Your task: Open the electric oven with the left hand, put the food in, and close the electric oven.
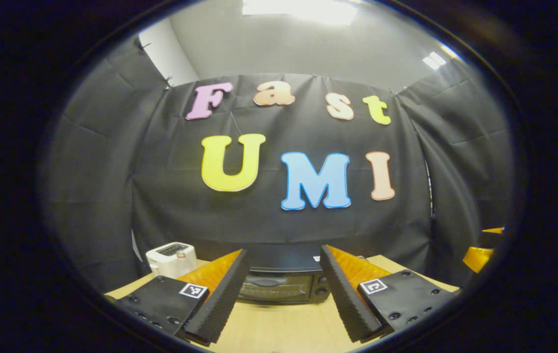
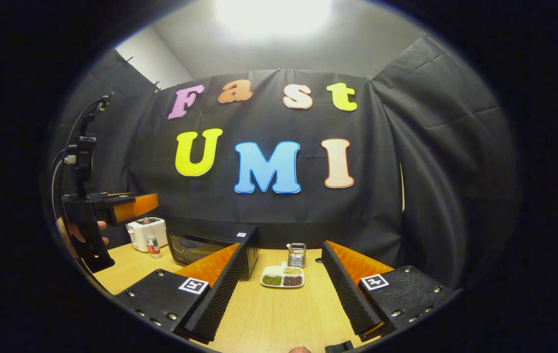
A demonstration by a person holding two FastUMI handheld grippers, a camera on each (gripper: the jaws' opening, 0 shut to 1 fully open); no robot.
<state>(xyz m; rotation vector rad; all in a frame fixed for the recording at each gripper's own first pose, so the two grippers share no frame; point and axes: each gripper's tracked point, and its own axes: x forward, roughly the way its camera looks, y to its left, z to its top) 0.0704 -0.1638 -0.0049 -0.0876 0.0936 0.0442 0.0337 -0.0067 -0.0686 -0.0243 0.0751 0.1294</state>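
A black electric oven (image 1: 279, 282) stands at the back of the wooden table with its door shut, straight ahead of my left gripper (image 1: 283, 299). That gripper is open, well short of the oven, nothing between its fingers. In the right gripper view the oven (image 2: 210, 247) sits left of centre. A white divided plate of food (image 2: 282, 277) with green, brown and pale portions lies to the oven's right. My right gripper (image 2: 279, 294) is open above the table, the plate a little beyond its fingertips. The left gripper (image 2: 107, 208), held by a hand, shows at far left.
A white toaster (image 1: 171, 259) stands left of the oven, with a small bottle (image 2: 150, 242) in front of it. A small wire rack (image 2: 297, 254) stands behind the plate. The wooden table (image 2: 279, 318) stretches toward me. Black cloth walls close the booth.
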